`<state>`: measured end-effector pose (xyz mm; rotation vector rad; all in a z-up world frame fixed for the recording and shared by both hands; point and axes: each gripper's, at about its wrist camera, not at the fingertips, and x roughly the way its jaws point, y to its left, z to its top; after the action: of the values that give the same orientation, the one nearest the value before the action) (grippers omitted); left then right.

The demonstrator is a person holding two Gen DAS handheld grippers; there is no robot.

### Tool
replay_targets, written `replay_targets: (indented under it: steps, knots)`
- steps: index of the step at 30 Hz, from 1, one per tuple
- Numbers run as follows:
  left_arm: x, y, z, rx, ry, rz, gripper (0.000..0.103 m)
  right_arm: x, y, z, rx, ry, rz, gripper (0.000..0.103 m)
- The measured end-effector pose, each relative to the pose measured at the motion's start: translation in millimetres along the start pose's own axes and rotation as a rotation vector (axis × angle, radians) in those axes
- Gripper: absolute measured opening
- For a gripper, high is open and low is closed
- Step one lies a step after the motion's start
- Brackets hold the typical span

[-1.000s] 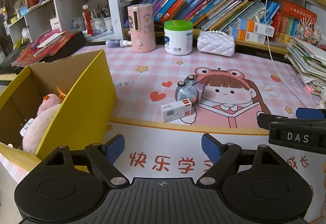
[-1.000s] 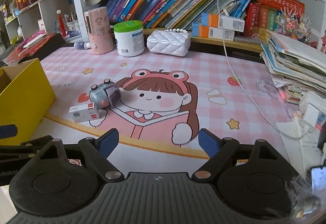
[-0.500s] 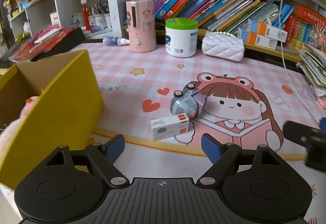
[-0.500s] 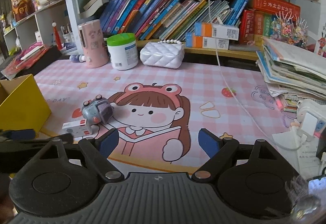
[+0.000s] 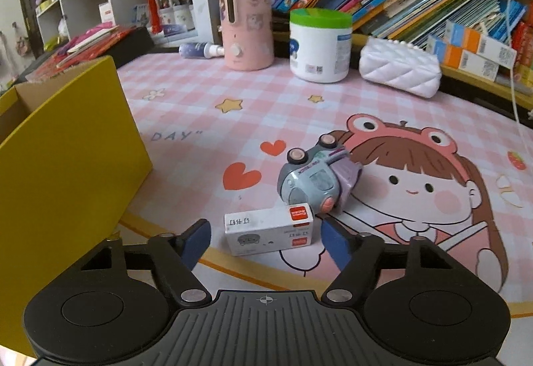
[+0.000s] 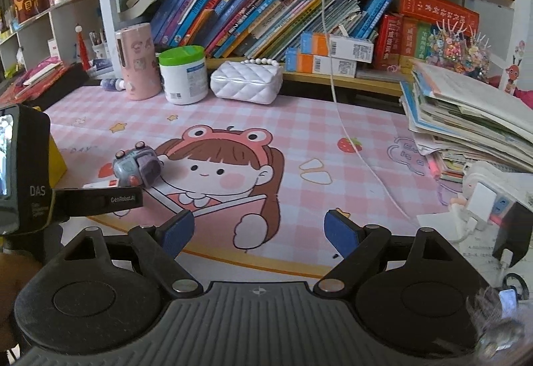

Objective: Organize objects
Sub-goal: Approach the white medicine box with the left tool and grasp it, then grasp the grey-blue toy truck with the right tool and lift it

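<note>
- Left wrist view: I have the left tongs [image 5: 265, 237] angled down over the small white box [image 5: 269, 231], which lies flat on the pink checked surface [image 5: 299, 119]. Its long side runs across the gap, so the blue fingers [image 5: 196, 241] come at its two short ends.
- Those jaws are closing with the box between them. A sliver of mat shows on the left side, so I judge the pads are not yet pressing; nothing is held.
- Just behind the box, the grey toy car [image 5: 316, 177] lies tipped on its side with wheels up, near enough that I want the right-hand finger kept clear of it.
- At the left stands the yellow cardboard box [image 5: 66, 159], open at the top; I take it as the bin these loose items go into, hence the approach from this side.
- Right wrist view: my right tongs [image 6: 260, 231] hang wide apart over the cartoon girl print, gripping nothing, well away from the toy car [image 6: 138, 164], leaving the left room to work.
</note>
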<state>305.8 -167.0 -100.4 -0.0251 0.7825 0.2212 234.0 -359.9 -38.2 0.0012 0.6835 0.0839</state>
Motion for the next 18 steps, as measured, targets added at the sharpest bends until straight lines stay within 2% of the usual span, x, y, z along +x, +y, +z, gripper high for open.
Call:
replay_targets:
  steps: [2, 6, 10, 13, 18]
  knots:
    - [2, 2, -1, 0.0, 0.009, -0.012, 0.053, 0, -1, 0, 0.001, 0.001, -0.006, 0.085]
    - [-6, 11, -1, 0.005, 0.014, -0.038, 0.053, 4, 3, 3, -0.003, -0.002, 0.005, 0.085]
    - [-30, 30, 0, 0.019, 0.002, -0.076, 0.053, 14, 14, 7, -0.016, -0.014, 0.042, 0.085]
    - [-50, 45, -3, 0.038, 0.017, -0.108, 0.053, 28, 28, 14, -0.047, -0.039, 0.091, 0.086]
    - [-79, 62, -16, 0.082, 0.049, -0.139, 0.053, 63, 60, 35, -0.171, -0.083, 0.2, 0.086]
